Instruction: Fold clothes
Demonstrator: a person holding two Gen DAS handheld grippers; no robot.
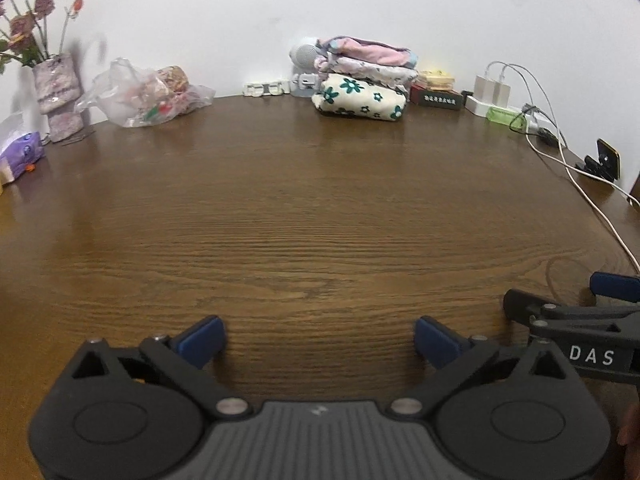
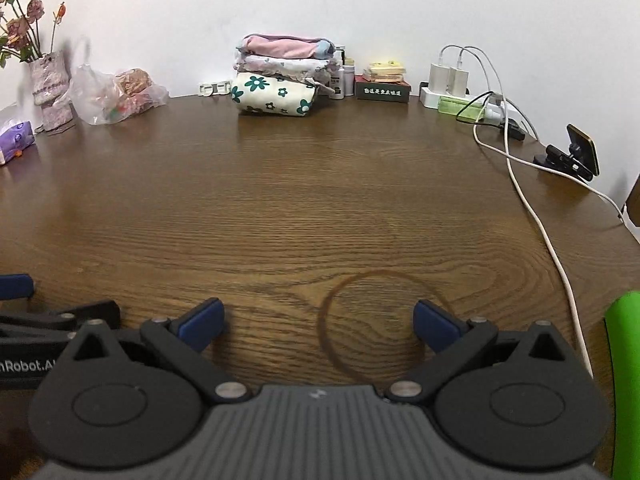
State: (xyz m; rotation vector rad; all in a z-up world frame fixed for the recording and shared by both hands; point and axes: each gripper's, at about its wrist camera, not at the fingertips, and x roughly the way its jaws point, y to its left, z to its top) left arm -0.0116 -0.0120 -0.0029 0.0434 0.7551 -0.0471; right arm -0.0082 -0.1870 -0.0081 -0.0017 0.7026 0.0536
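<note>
A stack of folded clothes [image 1: 362,80] [image 2: 280,80] stands at the back of the brown wooden table [image 1: 320,200] against the wall: a pink piece on top, a pale print under it, a cream piece with green flowers at the bottom. My left gripper [image 1: 318,334] hovers low over the table's near part, open, with only bare wood between its blue pads. My right gripper [image 2: 318,316] is open beside it, over a ring mark in the wood, holding nothing. Each view catches the other gripper's fingers [image 1: 560,316] [image 2: 92,312] at its edge.
A vase of flowers [image 1: 56,88], a plastic bag [image 1: 148,96] and a purple tissue pack [image 1: 22,152] stand at the back left. Chargers on a power strip [image 1: 494,96], a white cable [image 1: 592,208] and a phone holder [image 1: 602,160] line the right side. A green object [image 2: 624,380] is at the near right.
</note>
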